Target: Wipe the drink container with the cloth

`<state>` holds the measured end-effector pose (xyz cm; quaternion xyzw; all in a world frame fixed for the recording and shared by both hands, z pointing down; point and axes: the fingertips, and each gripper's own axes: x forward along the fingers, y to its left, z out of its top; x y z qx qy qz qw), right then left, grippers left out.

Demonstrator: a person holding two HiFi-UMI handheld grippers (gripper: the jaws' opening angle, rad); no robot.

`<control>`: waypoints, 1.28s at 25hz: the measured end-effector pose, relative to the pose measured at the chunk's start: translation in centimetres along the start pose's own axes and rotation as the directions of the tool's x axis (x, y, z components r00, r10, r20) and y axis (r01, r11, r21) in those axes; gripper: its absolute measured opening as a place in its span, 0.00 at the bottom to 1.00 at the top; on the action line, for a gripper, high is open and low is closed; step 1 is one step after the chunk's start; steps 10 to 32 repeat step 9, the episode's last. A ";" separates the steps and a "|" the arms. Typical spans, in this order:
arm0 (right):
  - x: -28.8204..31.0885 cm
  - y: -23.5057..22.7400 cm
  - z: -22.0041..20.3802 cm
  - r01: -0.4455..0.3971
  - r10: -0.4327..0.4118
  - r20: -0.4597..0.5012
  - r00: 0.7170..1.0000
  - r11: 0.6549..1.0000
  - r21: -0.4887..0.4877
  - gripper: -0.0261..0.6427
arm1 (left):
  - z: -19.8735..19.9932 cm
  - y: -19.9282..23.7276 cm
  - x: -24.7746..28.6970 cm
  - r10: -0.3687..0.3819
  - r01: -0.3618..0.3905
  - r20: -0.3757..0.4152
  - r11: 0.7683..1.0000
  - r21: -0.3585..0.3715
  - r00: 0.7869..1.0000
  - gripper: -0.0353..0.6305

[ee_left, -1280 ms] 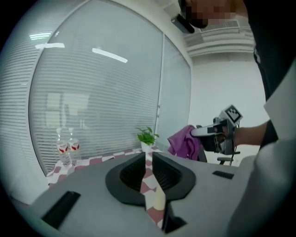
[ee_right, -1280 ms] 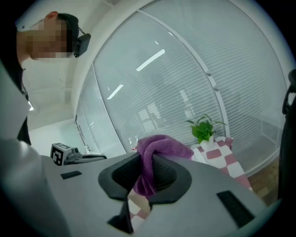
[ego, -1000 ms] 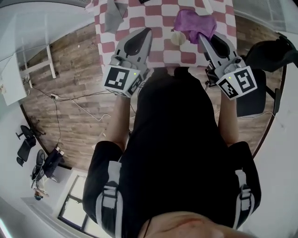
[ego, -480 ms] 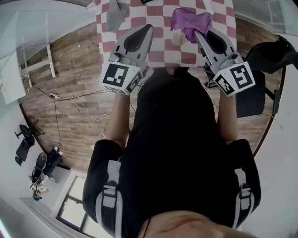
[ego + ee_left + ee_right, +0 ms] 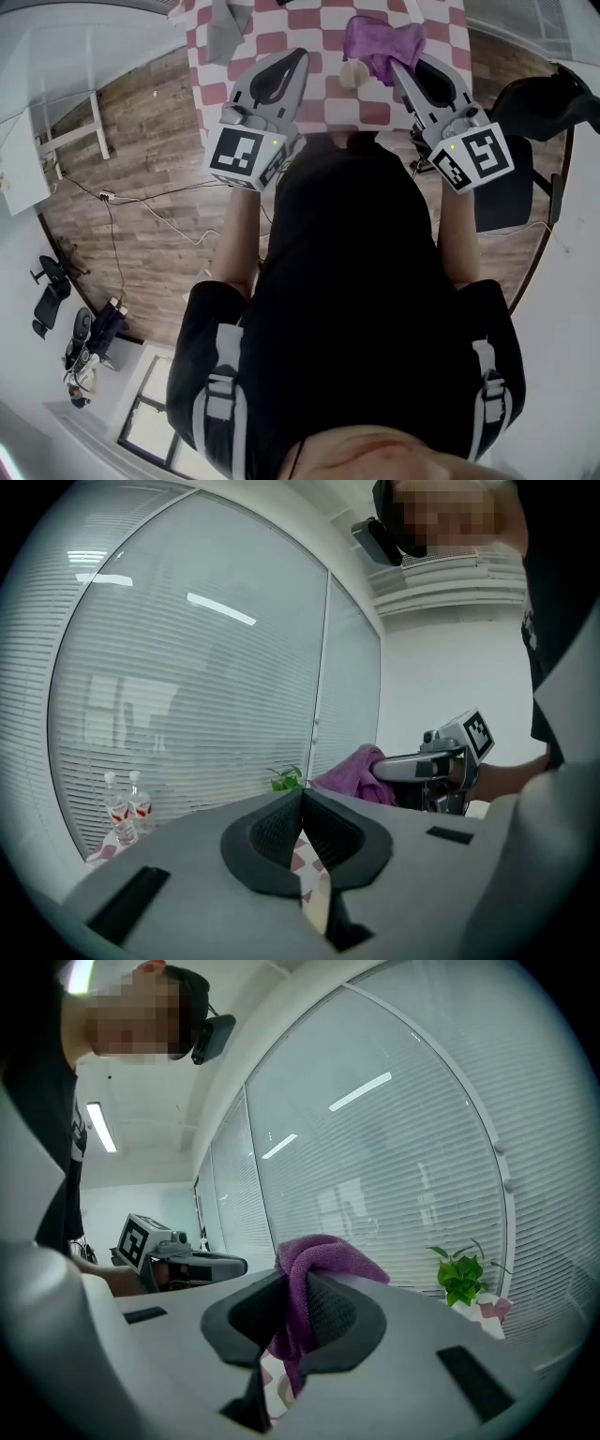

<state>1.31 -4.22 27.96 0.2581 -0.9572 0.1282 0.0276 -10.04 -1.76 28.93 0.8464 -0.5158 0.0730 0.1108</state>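
My right gripper (image 5: 397, 67) is shut on a purple cloth (image 5: 379, 41), which bunches above its jaws over the checkered table (image 5: 328, 108). In the right gripper view the cloth (image 5: 302, 1290) hangs clamped between the dark pads. A small cream round container (image 5: 352, 75) stands on the table just left of the right gripper's tips. My left gripper (image 5: 301, 54) is held level to its left, shut with nothing in it. In the left gripper view its jaws (image 5: 302, 793) meet, and the cloth (image 5: 350, 772) and the right gripper (image 5: 444, 762) show beyond them.
A grey cloth (image 5: 225, 28) lies at the table's far left. Two small water bottles (image 5: 127, 807) and a green plant (image 5: 460, 1277) stand by the blinds. The person's body covers the table's near edge. Wooden floor with cables lies to the left.
Both grippers stay in about the same places over the table. The purple cloth stays clamped in the right gripper, and the left gripper stays shut.
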 end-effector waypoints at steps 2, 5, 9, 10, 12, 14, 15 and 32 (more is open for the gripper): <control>-0.2 -0.2 0.1 0.004 -0.004 0.001 1.000 1.000 -0.005 0.14 | 0.0 -0.1 0.1 -0.002 0.002 -0.001 1.000 0.001 1.000 0.10; -0.4 -0.5 0.2 0.012 -0.012 0.004 1.000 1.000 -0.006 0.14 | 0.1 -0.2 0.3 -0.003 0.003 0.001 1.000 0.000 1.000 0.10; -0.4 -0.9 0.1 0.018 -0.018 0.007 1.000 1.000 -0.007 0.14 | 0.4 0.1 0.6 -0.005 0.005 0.019 1.000 0.006 1.000 0.10; -0.4 -0.9 0.1 0.018 -0.018 0.007 1.000 1.000 -0.007 0.14 | 0.4 0.1 0.6 -0.005 0.005 0.019 1.000 0.006 1.000 0.10; -0.4 -0.9 0.1 0.018 -0.018 0.007 1.000 1.000 -0.007 0.14 | 0.4 0.1 0.6 -0.005 0.005 0.019 1.000 0.006 1.000 0.10; -0.4 -0.9 0.1 0.018 -0.018 0.007 1.000 1.000 -0.007 0.14 | 0.4 0.1 0.6 -0.005 0.005 0.019 1.000 0.006 1.000 0.10; -0.4 -0.9 0.1 0.018 -0.018 0.007 1.000 1.000 -0.007 0.14 | 0.4 0.1 0.6 -0.005 0.005 0.019 1.000 0.006 1.000 0.10; -0.4 -0.9 0.1 0.018 -0.018 0.007 1.000 1.000 -0.007 0.14 | 0.4 0.1 0.6 -0.005 0.005 0.019 1.000 0.006 1.000 0.10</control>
